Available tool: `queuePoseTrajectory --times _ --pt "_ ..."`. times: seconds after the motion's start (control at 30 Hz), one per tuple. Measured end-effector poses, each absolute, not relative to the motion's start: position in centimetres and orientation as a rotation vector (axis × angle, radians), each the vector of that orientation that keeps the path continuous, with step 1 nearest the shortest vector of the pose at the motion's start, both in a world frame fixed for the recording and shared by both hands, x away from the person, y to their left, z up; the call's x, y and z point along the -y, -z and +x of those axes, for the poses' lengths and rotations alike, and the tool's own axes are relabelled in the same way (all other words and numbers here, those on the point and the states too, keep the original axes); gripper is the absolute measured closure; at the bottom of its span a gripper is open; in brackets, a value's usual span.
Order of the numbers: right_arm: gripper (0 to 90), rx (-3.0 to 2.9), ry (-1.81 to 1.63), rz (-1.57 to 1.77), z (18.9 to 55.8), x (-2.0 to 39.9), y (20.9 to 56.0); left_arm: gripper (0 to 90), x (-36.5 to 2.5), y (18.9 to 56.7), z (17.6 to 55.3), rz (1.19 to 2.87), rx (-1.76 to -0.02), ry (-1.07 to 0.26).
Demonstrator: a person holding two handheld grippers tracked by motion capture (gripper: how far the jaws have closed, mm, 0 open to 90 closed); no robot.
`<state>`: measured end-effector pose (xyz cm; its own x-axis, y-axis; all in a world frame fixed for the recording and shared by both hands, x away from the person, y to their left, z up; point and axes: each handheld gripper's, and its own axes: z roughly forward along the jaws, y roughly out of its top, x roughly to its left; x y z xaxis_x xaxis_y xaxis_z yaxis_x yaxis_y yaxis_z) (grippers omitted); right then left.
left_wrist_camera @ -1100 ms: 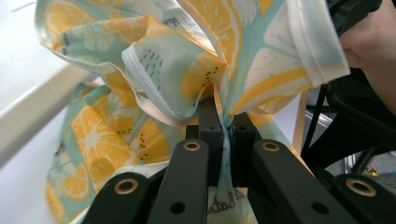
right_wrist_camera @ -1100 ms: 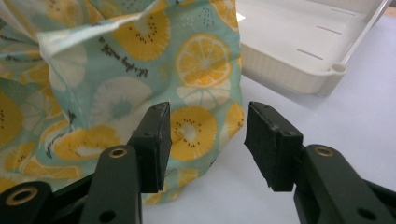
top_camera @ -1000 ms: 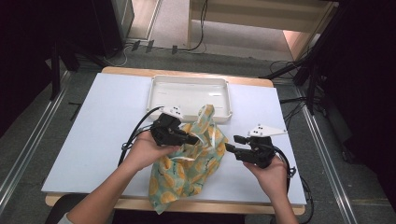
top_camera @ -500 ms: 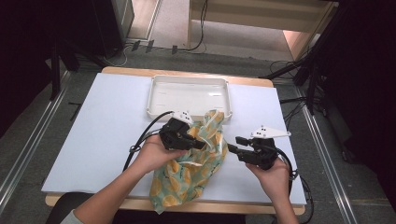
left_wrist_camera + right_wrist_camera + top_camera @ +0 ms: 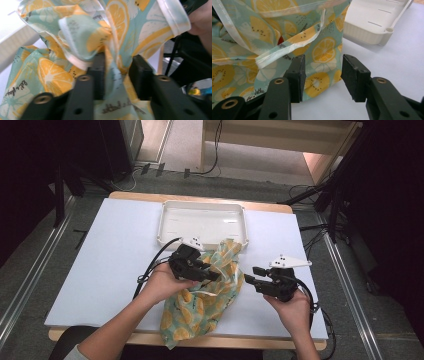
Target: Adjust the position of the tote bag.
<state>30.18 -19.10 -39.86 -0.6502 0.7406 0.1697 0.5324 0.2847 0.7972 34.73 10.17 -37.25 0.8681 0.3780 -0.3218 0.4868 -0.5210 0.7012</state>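
Both grippers' jaws stand apart, the left gripper (image 5: 212, 276) just opening around the lemon-print bag (image 5: 207, 302), script lettering unreadable.

High view looks down; both tool views closely share the cloth (image 5: 75, 32).

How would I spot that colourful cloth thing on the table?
Find the white table, then the white tray at its far side. Just in front of the tray, spilling to the near edge, lies the crumpled bag: pale teal printed with orange citrus slices, the one patterned thing there.

A white table (image 5: 110, 260) bears a tray (image 5: 202, 222) and patterned bag (image 5: 200, 312).
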Motion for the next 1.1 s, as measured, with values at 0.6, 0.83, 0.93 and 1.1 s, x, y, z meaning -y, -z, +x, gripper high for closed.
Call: queuePoseTrajectory --times 0.6,0.83,0.93,1.1 --pt "56.4 -2.326 -1.317 1.166 29.8 18.9 39.0 20.6 -13.4 33.8 34.1 2.153 -0.637 0.122" --pt "56.8 -2.346 -1.342 1.115 29.3 17.7 37.5 22.6 -15.5 33.2 33.8 2.165 -0.670 0.063" --pt "56.8 -2.364 -1.350 1.083 29.1 16.9 36.9 23.1 -16.7 33.0 33.7 2.160 -0.685 0.037" --pt "56.0 -2.400 -1.354 1.044 29.0 15.5 36.0 23.3 -18.5 33.0 33.7 2.129 -0.725 0.019"
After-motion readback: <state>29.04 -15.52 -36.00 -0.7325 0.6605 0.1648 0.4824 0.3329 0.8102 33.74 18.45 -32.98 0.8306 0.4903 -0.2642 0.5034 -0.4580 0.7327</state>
